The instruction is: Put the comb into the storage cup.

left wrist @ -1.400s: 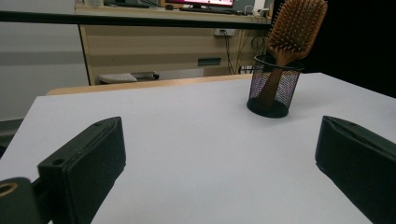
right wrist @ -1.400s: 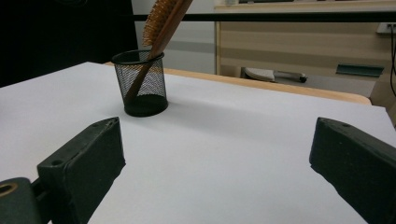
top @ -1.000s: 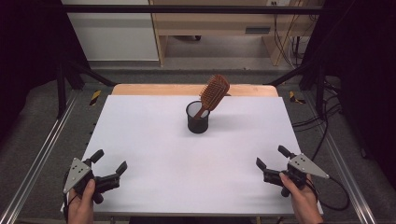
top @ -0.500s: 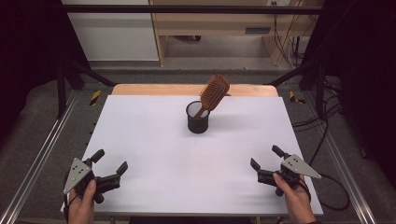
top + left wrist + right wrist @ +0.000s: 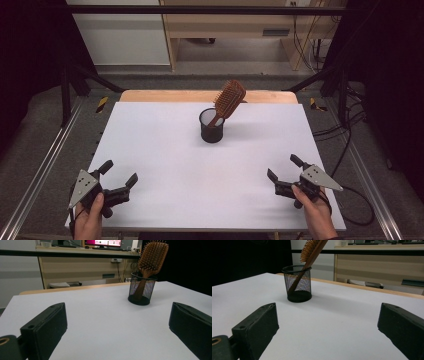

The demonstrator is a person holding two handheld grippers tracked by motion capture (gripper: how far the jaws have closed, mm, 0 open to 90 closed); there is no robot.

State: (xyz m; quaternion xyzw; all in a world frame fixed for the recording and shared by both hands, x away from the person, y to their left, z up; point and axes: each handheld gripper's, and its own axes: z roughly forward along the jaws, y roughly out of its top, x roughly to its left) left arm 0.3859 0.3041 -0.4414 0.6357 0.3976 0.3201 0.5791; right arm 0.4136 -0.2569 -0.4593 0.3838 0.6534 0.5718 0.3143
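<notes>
White table (image 5: 165,150) with a wooden strip along its far edge, dark floor and a desk behind. High view: mesh cup (image 5: 212,125) sits centre-far on the table, brush (image 5: 228,100) standing handle-down in it, head tilted up and to the right over the rim. Left gripper (image 5: 118,181) at the near-left corner, jaws spread, holding nothing, well apart from the cup. Right gripper (image 5: 283,174) at the near-right, jaws also spread and empty, angled toward the table's middle. Left gripper view: both black jaws wide apart low over bare table, cup (image 5: 142,288) ahead and right of centre, brush (image 5: 152,257) bristles facing the camera, monitor lit on the desk behind. Right gripper view: jaws wide apart, nothing between them, cup (image 5: 297,283) ahead and to the left, brush (image 5: 312,253) seen edge-on, leaning right, top cut off by the frame
</notes>
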